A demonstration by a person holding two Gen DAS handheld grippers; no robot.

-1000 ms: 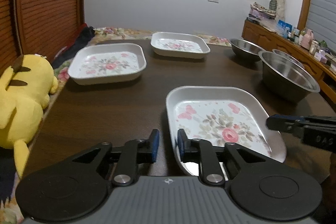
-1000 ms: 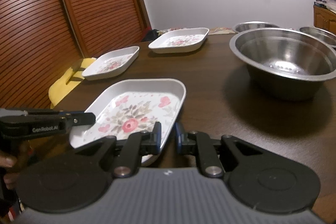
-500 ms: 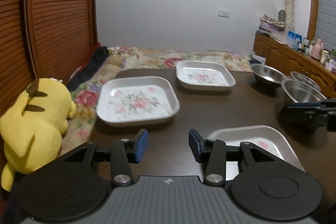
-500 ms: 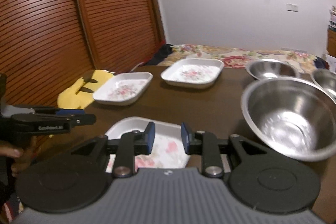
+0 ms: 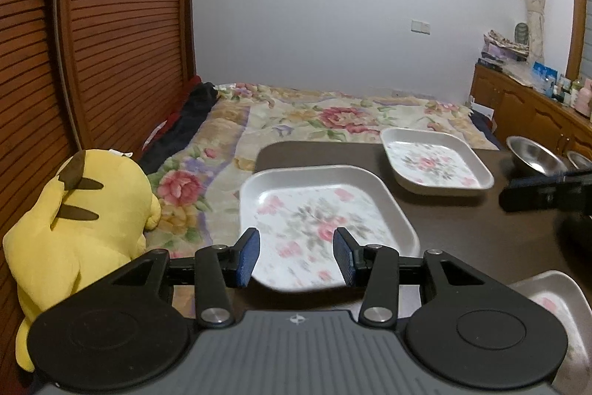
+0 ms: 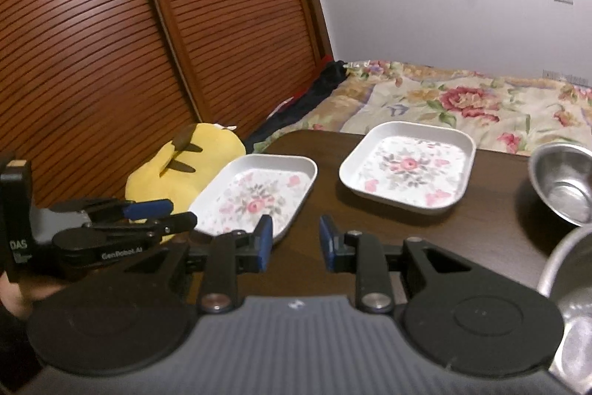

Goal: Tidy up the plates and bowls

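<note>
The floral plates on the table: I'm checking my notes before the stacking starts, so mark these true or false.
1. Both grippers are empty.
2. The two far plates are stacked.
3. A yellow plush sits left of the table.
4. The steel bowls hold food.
1. True: the left gripper and right gripper are open with nothing between the pads.
2. False: the nearer plate and farther plate lie apart on the table.
3. True: the yellow plush.
4. False: the steel bowl looks empty.
</note>
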